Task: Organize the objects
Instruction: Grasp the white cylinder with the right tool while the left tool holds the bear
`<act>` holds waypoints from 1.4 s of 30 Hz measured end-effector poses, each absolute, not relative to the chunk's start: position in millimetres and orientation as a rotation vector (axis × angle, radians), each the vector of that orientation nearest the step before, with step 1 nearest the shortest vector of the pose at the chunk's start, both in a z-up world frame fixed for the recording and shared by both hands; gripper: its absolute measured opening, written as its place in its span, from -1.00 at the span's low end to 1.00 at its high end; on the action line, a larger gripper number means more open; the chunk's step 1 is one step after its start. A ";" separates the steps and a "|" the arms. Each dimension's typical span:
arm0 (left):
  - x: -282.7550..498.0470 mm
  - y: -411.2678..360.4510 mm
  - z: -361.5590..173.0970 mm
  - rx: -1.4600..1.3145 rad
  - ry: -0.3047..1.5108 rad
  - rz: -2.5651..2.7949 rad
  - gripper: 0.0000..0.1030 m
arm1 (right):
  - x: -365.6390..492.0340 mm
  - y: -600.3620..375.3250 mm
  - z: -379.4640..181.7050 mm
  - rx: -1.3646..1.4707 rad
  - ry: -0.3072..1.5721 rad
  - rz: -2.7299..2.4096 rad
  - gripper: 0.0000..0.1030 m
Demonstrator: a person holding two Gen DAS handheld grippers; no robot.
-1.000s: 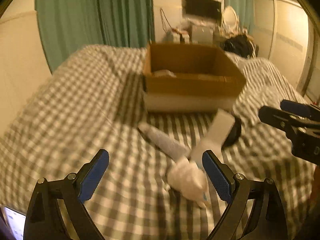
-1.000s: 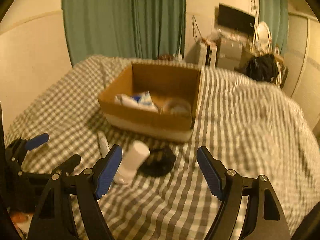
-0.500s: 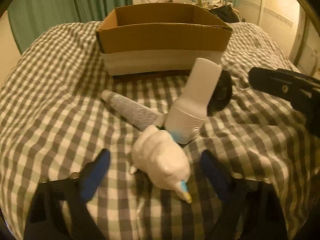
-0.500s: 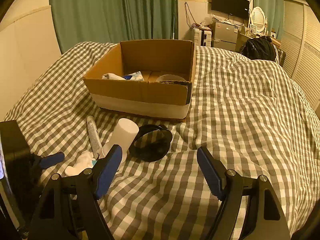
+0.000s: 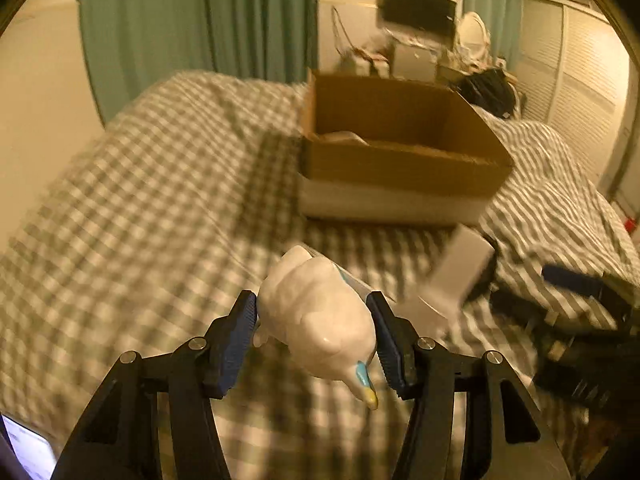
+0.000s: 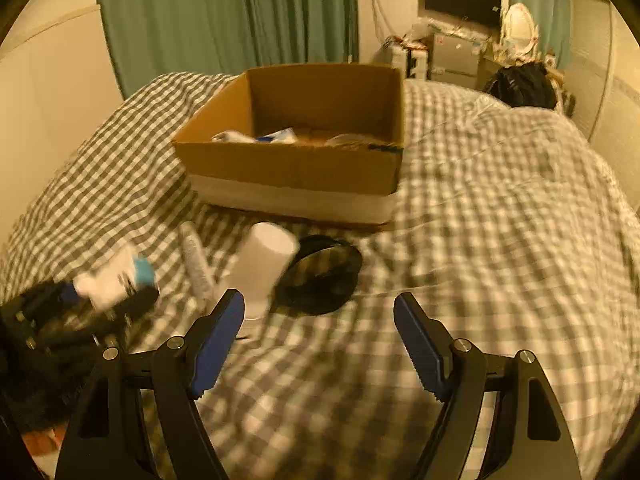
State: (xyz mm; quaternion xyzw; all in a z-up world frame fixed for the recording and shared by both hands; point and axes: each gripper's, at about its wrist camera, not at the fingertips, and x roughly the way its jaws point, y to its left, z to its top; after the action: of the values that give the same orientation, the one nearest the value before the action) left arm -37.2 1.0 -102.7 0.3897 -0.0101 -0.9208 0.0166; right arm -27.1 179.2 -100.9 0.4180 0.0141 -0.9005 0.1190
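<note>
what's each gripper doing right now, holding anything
Left gripper: closed on the white bird figurine, lifted off the checked bedspread.
Right gripper: open, holding nothing.

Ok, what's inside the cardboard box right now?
In the cardboard box, right wrist view shows a white item, a blue-and-white packet and a roundish rim. The near wall hides the floor and anything lower.

Cardboard box [image 6: 296, 168]: one
White duck figurine [image 5: 320, 316]: one, between the left fingers
White bottle [image 6: 262, 266]: one
Slim tube [image 6: 196, 260]: one
Black ring [image 6: 320, 274]: one
</note>
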 end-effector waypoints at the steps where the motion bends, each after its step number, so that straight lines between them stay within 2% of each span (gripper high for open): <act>1: -38.1 -2.4 -100.5 1.196 -0.043 -2.856 0.13 | -29.0 174.4 -103.9 1.234 0.045 -2.611 0.50; 10: -44.7 -28.6 -92.7 1.155 -0.060 -2.834 0.13 | -67.2 137.2 -144.5 1.435 -0.006 -2.446 0.50; 14: -41.2 -30.0 -96.4 1.171 -0.074 -2.834 0.13 | -73.6 120.0 -153.6 1.436 0.052 -2.436 0.47; 16: -41.8 -27.4 -97.5 1.177 -0.083 -2.835 0.13 | -74.8 115.4 -155.7 1.433 0.076 -2.440 0.19; 17: -41.9 -26.5 -98.1 1.181 -0.086 -2.835 0.13 | -74.2 113.3 -156.4 1.425 0.094 -2.442 0.16; 19: -40.4 -23.9 -99.6 1.187 -0.091 -2.833 0.13 | -70.5 111.8 -155.4 1.402 0.112 -2.444 -0.04; 22: -41.1 -22.5 -101.7 1.197 -0.093 -2.835 0.13 | -61.2 109.9 -148.2 1.352 0.158 -2.473 -0.12; 34: -30.6 -12.7 -91.0 1.205 -0.121 -2.854 0.13 | -28.4 131.1 -113.7 1.226 0.137 -2.533 -0.14; 42: -20.7 -5.7 -70.2 1.175 -0.110 -2.899 0.13 | -6.6 144.6 -72.0 1.096 0.107 -2.602 -0.14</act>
State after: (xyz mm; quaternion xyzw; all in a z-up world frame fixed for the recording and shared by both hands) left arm -20.7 -5.7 -70.2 0.3755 -0.0352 -0.9261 0.0056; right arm -6.6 144.6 -72.0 0.3831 0.0374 -0.9094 0.1573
